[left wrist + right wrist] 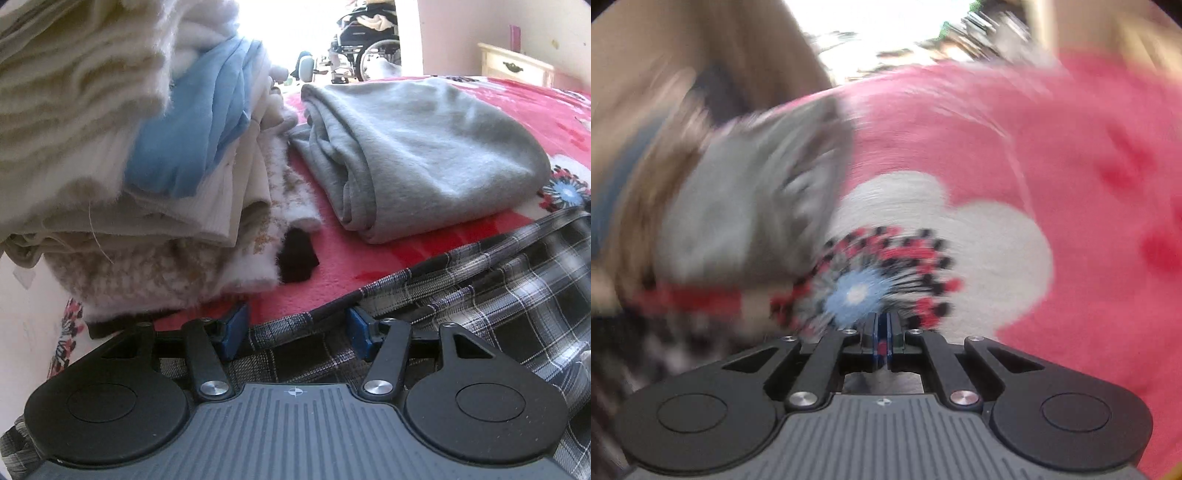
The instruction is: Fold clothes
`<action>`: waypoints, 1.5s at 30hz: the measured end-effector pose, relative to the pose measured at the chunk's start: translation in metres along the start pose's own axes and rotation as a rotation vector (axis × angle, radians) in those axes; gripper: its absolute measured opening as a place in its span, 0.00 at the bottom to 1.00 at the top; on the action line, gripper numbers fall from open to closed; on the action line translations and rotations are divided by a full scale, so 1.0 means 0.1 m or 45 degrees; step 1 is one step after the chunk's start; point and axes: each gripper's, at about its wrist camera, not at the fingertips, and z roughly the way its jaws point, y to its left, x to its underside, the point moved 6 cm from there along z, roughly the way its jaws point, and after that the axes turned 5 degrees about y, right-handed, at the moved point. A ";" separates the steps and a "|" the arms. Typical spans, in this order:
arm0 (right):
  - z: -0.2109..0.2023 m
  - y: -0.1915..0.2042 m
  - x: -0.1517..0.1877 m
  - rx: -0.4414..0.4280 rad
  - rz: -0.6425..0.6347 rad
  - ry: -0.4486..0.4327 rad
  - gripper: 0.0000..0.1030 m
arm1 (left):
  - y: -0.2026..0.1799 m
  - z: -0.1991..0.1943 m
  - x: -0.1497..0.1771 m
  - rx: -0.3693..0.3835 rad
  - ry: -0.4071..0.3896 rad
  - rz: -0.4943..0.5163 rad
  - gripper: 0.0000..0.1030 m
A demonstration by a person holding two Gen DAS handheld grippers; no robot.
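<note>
With a folded grey sweatshirt (417, 155) set aside beside the stacked pile (122, 155), the left gripper (295, 328) hangs spread over the plaid shirt's (480, 288) edge, likely to pinch it, while the right gripper (882, 334), pressed together and empty, hovers over the pink floral blanket (1052, 155).

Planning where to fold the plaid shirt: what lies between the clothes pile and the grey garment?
Bare pink blanket separates pile and grey garment, seen in the left wrist view.
</note>
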 end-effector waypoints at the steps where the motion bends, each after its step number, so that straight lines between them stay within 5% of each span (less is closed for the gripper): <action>1: -0.01 -0.17 -0.05 -0.086 0.174 0.018 0.03 | 0.00 0.00 0.00 0.001 0.000 0.002 0.57; 4: -0.09 -0.62 -0.10 -0.267 0.612 -0.002 0.18 | -0.01 -0.03 0.01 -0.012 -0.006 0.030 0.58; 5: -0.19 -0.73 -0.09 -0.273 0.684 -0.048 0.29 | -0.02 -0.05 0.01 -0.018 -0.010 0.042 0.58; 7: -0.42 -0.82 -0.06 -0.249 0.696 -0.113 0.32 | -0.05 -0.09 0.01 -0.027 -0.021 0.068 0.58; 14: -1.32 -0.51 0.44 -0.177 0.419 -0.045 0.33 | -0.15 -0.32 0.02 0.009 -0.053 0.070 0.59; 21: -2.12 -0.10 1.53 0.069 0.091 0.015 0.39 | -0.37 -0.77 0.06 0.118 -0.095 0.079 0.64; 27: -2.24 0.22 2.33 0.118 0.048 0.037 0.39 | -0.93 -1.12 0.12 0.343 -0.108 0.213 0.65; 35: -2.06 0.56 2.93 0.504 -0.412 0.071 0.39 | -1.95 -1.54 0.40 0.671 -0.069 0.422 0.65; 37: -1.97 0.56 3.05 0.592 -0.503 0.108 0.28 | -2.15 -1.64 0.52 0.759 -0.057 0.461 0.65; 38: -2.00 0.56 3.03 0.559 -0.483 0.118 0.08 | -2.25 -1.68 0.58 0.790 -0.052 0.493 0.65; 39: -2.03 0.56 3.01 0.524 -0.462 0.127 0.05 | -2.34 -1.73 0.64 0.821 -0.047 0.525 0.65; 45: -2.88 0.07 2.09 -0.040 0.244 -0.230 0.04 | -2.76 -1.78 0.98 0.861 -0.008 0.706 0.65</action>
